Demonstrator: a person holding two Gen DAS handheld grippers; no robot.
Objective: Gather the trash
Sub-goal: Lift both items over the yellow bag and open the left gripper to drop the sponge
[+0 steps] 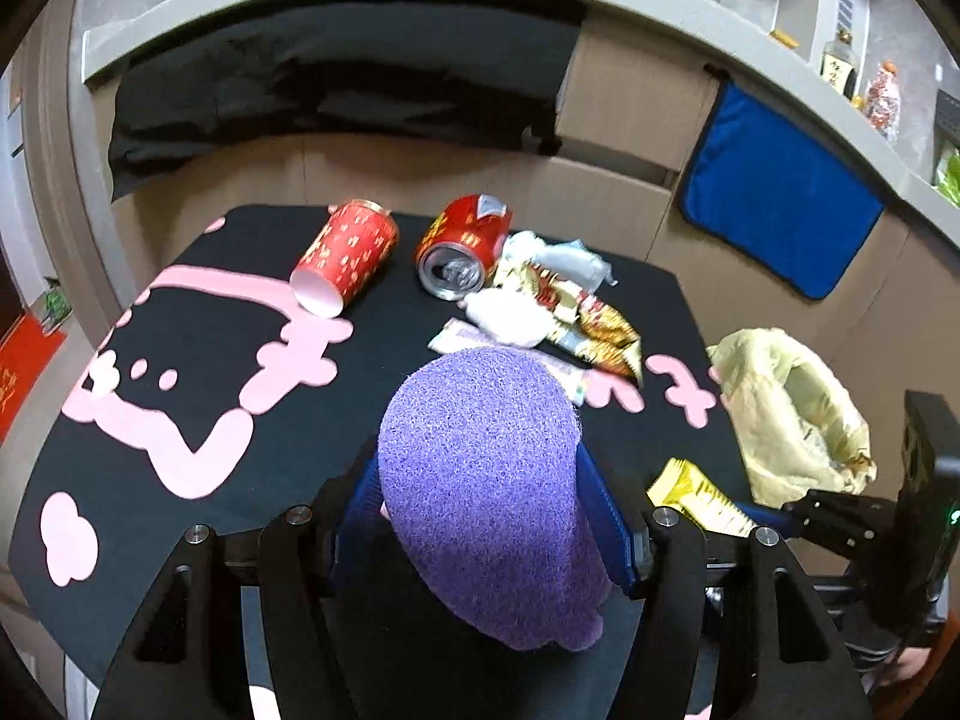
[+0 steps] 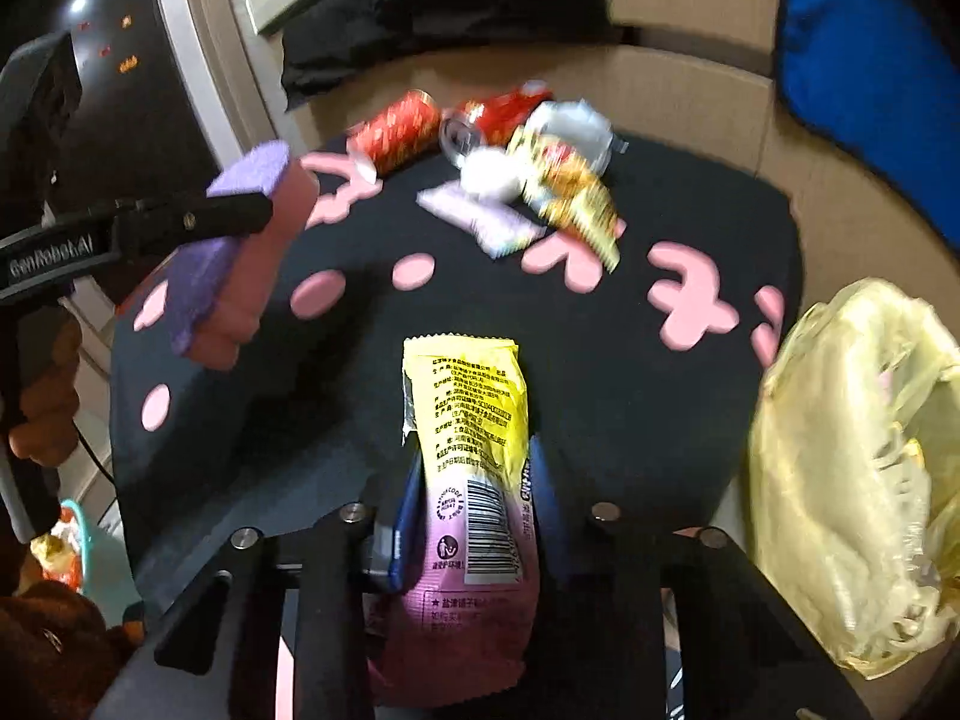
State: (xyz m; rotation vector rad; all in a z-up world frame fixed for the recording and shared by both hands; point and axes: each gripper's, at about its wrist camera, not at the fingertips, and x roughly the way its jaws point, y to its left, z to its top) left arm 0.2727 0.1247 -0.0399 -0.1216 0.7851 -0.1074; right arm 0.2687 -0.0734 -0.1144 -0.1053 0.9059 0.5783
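Observation:
A purple scouring sponge (image 1: pixel 480 450) with a pink side fills my left gripper (image 1: pixel 480 498), which is shut on it above the black, pink-patterned table cloth (image 1: pixel 240 360). My right gripper (image 2: pixel 477 480) is shut on a yellow and pink snack wrapper (image 2: pixel 465 402), near the table's front. At the far side lie a red paper cup (image 1: pixel 345 255) on its side, a red can (image 1: pixel 462 246), white tissues (image 1: pixel 510 315), a gold snack wrapper (image 1: pixel 600 324) and a pale flat packet (image 1: pixel 456 339). A pale yellow plastic bag (image 2: pixel 858 468) sags open at the table's right edge.
Cardboard walls surround the table, with a blue cloth (image 1: pixel 780 198) hanging at the right and a black cloth (image 1: pixel 330 84) at the back. A shelf above carries a bottle (image 1: pixel 837 63). A teal basket (image 2: pixel 102 564) stands low at the left.

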